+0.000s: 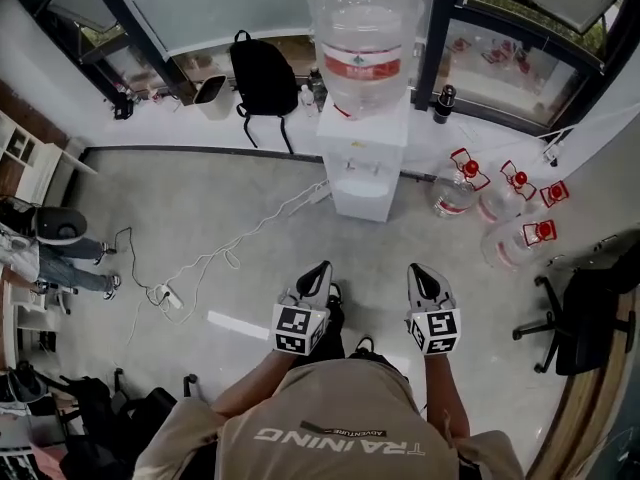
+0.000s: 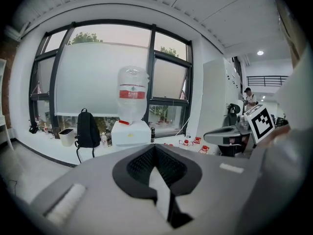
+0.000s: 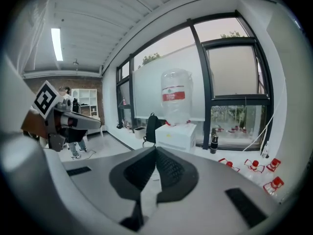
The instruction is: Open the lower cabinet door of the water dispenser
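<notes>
At the near edge of the head view, two grippers are held side by side ahead of the person: the left gripper [image 1: 320, 268] and the right gripper [image 1: 420, 270]. Both pairs of jaws are found closed tip to tip, with nothing between them. A stretch of grey floor [image 1: 250, 228] lies beyond them. The water dispenser [image 1: 362, 163] stands well apart from both grippers, before the window [image 1: 230, 3], and carries one inverted bottle [image 1: 365, 38]. Its lower cabinet door cannot be made out from this steep angle, and no door is seen swung open.

The approach is judged to be the step in hand, as nothing is touched by either gripper. The next move is judged to call for the gap to be closed, one gripper to be lowered to the door, and its jaws to be parted.

Counted:
- one dispenser
- one mounted bottle
- four spare bottles [image 1: 455, 193] on the floor to its right
- one backpack [image 1: 262, 73]
</notes>
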A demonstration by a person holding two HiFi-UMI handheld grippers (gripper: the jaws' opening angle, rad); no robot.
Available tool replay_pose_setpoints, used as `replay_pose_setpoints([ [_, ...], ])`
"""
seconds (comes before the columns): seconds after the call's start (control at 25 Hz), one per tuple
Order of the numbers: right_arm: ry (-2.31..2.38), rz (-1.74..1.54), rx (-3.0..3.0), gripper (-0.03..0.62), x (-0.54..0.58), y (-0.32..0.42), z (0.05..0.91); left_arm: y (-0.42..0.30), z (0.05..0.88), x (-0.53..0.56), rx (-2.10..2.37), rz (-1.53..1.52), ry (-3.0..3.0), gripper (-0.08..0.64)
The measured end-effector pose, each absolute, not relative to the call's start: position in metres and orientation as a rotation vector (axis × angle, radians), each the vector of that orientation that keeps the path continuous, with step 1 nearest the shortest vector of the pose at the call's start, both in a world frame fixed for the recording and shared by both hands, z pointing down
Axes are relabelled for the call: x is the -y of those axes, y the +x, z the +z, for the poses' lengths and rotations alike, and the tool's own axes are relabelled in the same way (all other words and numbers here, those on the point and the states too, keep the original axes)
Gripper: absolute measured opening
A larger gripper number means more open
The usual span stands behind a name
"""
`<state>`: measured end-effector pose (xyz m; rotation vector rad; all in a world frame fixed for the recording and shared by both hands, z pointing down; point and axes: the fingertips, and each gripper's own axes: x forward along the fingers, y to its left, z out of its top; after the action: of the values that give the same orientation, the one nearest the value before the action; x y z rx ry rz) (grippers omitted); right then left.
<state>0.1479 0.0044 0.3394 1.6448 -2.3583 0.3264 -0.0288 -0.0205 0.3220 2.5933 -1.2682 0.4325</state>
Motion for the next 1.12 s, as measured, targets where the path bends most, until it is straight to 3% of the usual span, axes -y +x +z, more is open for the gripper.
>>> replay_pose_setpoints([
  [0.64, 1.81, 0.187, 2.27, 0.011, 0.19, 0.102, 0.287, -0.055, 0.295, 0.245, 1.135, 0.337, 2.776, 0.008],
  [1.12, 1.766, 0.154, 2.306, 0.011, 0.244, 0.076, 0.28, -0.059, 0.304, 0.295, 1.128, 0.326, 2.758, 0.008],
])
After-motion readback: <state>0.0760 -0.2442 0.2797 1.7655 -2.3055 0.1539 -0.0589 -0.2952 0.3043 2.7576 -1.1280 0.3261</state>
